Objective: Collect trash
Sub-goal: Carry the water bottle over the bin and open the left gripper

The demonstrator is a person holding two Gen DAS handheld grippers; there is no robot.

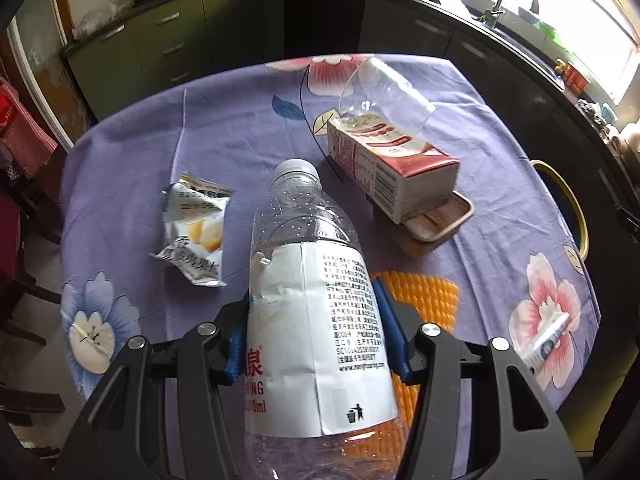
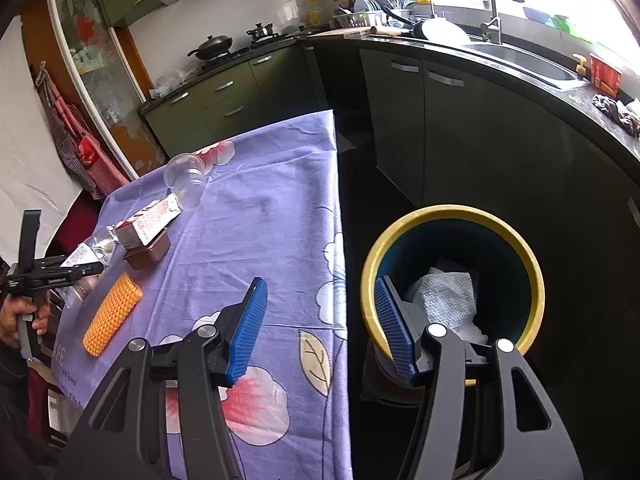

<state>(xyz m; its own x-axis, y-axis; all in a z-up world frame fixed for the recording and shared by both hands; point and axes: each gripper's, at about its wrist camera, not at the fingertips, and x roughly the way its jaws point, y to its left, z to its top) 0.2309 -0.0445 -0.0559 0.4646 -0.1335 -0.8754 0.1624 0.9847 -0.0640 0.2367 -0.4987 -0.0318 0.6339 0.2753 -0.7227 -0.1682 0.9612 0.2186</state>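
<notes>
The surface wears purple cloth with pink and white flowers; the bottle is clear with a white label; the carton is red and white; the sponge is orange; the bin has a yellow rim; hand-held gripper pads are ribbed blue.

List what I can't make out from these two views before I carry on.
- Water bottle base: left wrist view, cut off by the bottom edge, between the left gripper arms.
- Brown tray contents: covered by the milk carton.
- Trash bin bottom: right wrist view, hidden under the paper towel and behind the right gripper.
- Small tube: print too small.
</notes>
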